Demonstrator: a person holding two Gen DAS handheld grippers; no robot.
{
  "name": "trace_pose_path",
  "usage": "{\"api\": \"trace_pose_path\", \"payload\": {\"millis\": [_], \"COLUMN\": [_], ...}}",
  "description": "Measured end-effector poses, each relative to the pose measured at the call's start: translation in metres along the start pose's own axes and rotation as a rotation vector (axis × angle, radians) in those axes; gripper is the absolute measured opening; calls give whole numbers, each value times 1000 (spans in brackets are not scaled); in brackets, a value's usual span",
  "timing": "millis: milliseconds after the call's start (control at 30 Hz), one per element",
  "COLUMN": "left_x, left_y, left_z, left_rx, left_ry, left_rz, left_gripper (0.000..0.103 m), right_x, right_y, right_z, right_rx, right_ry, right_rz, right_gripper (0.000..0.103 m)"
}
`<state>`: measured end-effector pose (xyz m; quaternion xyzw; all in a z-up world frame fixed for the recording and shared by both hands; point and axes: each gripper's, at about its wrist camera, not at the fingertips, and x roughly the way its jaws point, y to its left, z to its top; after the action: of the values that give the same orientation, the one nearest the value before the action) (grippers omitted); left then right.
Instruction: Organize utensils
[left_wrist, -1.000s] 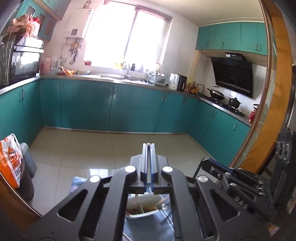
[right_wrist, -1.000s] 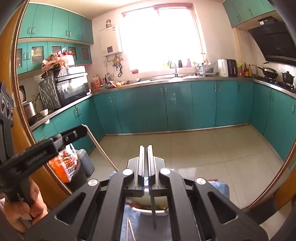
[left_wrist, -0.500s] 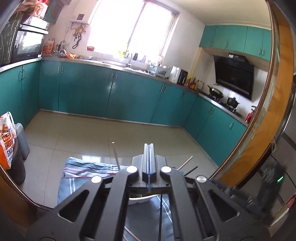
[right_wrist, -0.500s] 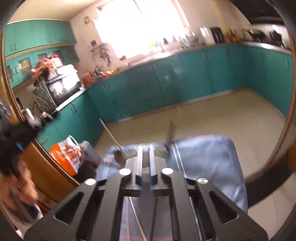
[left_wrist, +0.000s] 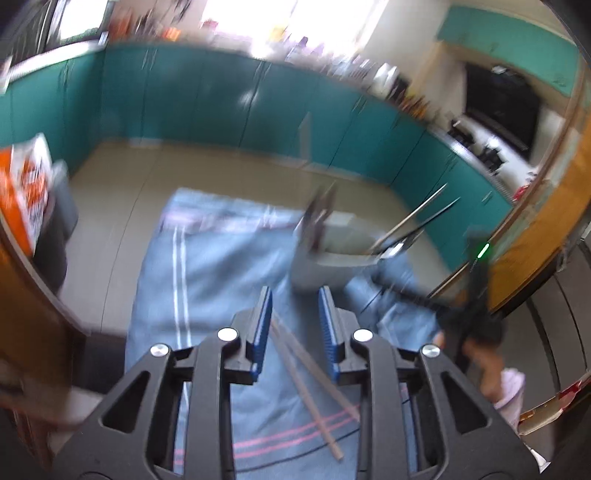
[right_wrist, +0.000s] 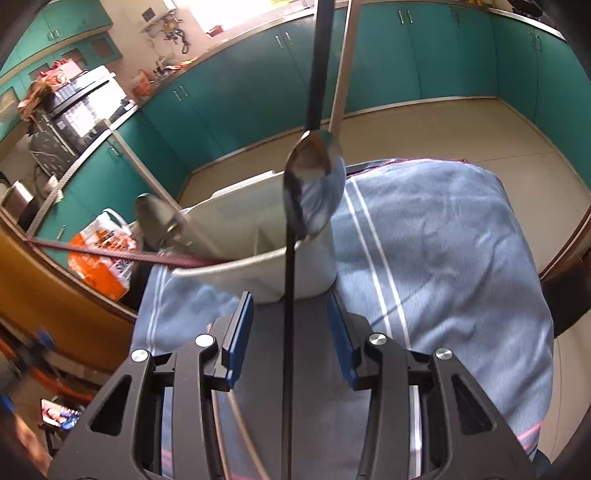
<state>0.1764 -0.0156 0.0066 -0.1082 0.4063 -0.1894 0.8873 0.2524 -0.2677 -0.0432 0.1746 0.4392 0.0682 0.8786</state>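
1. Both grippers had dipped from the room view toward the blue striped cloth (right_wrist: 443, 258), and their jaws, clenched half a second before, now stood released.
2. My left gripper (left_wrist: 295, 314) hovered empty above two loose wooden chopsticks (left_wrist: 314, 387).
3. My right gripper (right_wrist: 291, 317) straddled a black chopstick (right_wrist: 288, 350), unclamped.
4. Done, I judged: the white utensil holder (right_wrist: 258, 273) already held a steel spoon (right_wrist: 314, 184). Loose chopsticks remained.

Cloth (right_wrist: 443, 236): light blue w/ white stripes, pink stripes near one end. Holder (right_wrist: 258, 273): white. Spoon (right_wrist: 314, 181): shiny silver bowl, black handle. Chopsticks (left_wrist: 310, 376): pale wood/tan. Gripper pads (right_wrist: 238, 332): blue, bodies black. Cabinets (right_wrist: 406, 55): teal. Floor (right_wrist: 443, 125): beige tile. Bag (right_wrist: 99, 258): orange + white print.
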Motion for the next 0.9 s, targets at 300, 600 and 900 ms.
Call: {"api": "trace_pose_path", "payload": {"millis": [300, 600, 900], "left_x": [50, 62, 58], "left_y": [11, 8, 13], "left_z": [-22, -24, -24], "left_rx": [-20, -17, -20], "left_ry": [112, 126, 104], "left_rz": [5, 29, 64], "left_gripper": [29, 31, 33], "right_x": [-10, -98, -188], "right_y": [0, 26, 60], "right_z": [4, 6, 47], "right_rx": [-5, -49, -131], "right_ry": [1, -172, -498], "right_rz": [12, 95, 56], "right_gripper": [5, 5, 5]}}
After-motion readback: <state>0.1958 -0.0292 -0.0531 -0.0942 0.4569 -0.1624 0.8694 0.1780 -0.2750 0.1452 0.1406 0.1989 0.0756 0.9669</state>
